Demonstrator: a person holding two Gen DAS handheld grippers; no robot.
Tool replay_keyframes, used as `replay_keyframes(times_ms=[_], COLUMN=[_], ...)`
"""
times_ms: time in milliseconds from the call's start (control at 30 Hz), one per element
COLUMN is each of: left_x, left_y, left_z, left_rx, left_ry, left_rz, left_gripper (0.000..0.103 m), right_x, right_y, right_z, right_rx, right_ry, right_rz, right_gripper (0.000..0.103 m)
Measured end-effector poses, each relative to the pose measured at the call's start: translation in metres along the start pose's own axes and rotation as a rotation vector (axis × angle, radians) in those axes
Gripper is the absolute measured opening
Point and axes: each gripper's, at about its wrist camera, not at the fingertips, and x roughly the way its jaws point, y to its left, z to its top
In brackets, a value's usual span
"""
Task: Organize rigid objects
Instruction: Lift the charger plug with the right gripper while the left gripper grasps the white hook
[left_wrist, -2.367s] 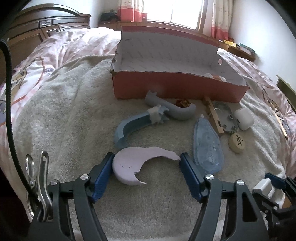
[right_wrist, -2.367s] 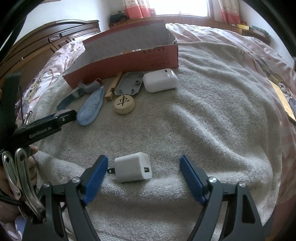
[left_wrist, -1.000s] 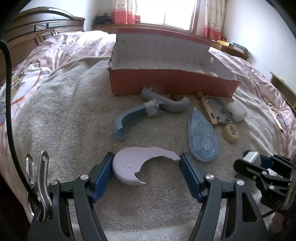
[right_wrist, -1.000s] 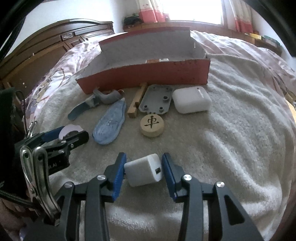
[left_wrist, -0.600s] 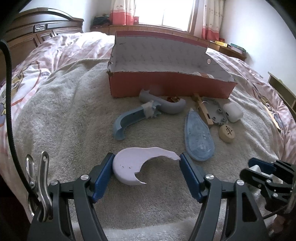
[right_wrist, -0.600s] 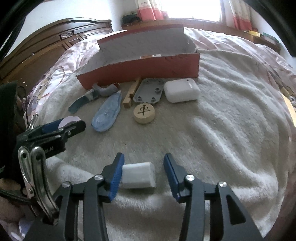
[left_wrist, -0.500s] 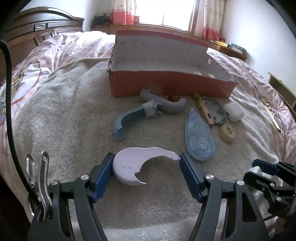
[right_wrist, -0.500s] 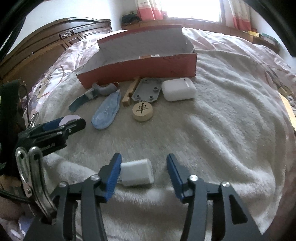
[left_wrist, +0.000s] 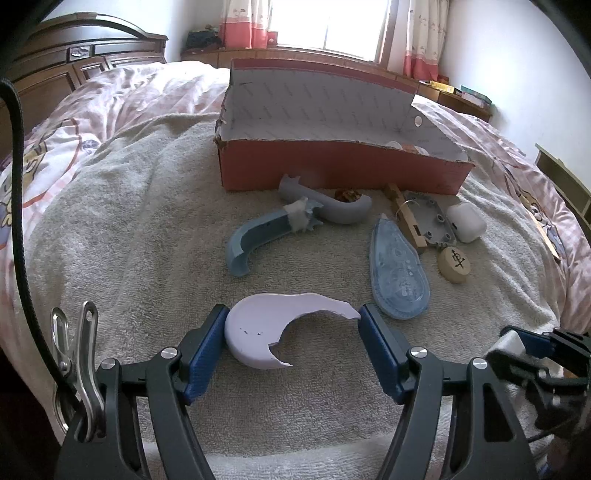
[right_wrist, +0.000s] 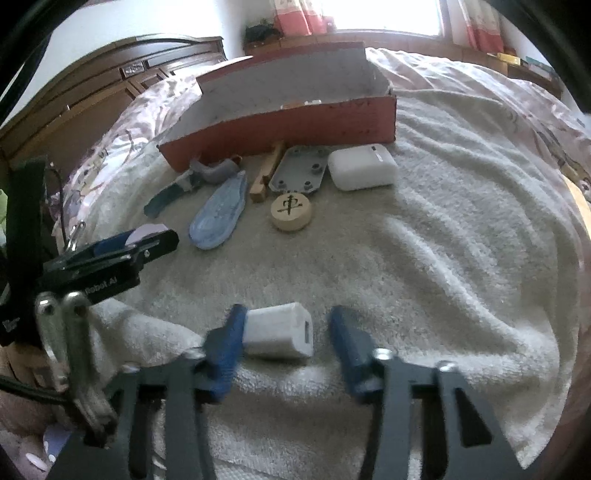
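Observation:
My left gripper (left_wrist: 291, 328) is shut on a pale lilac curved plastic shell (left_wrist: 271, 332), held just above the grey towel. My right gripper (right_wrist: 286, 332) is open around a white charger cube (right_wrist: 279, 330) that lies on the towel against its left finger, with a gap to the right finger. The red cardboard box (left_wrist: 340, 171) stands open at the back, also in the right wrist view (right_wrist: 295, 122). In front of it lie a blue curved piece (left_wrist: 258, 236), a grey curved piece (left_wrist: 332, 206), a blue tape dispenser (left_wrist: 399, 269) and a wooden chess piece (left_wrist: 454, 264).
A wooden stick (left_wrist: 404, 218), a grey plate (left_wrist: 430, 219) and a white earbud case (left_wrist: 465, 221) lie by the box's right end. The towel covers a pink bed; a wooden headboard (left_wrist: 74, 66) stands at the left. The right gripper shows at the lower right of the left wrist view (left_wrist: 532, 350).
The right gripper had closed on the charger cube, then opened; the cube now lies on the towel between its fingers. The left gripper keeps its hold on the lilac shell.

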Motion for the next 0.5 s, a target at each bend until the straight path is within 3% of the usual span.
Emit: replay_keyframes(times_ms=[500], left_x=[-0.030], left_y=[-0.014], left_z=[0.015], left_rx=[0.077], left_ry=[-0.071], left_rz=[-0.030], left_gripper=[0.072], right_x=[-0.012], right_y=[0.001], right_z=[0.014], right_rx=[0.004], right_ry=[-0.060], right_rz=[0.017], right_gripper=[0.034])
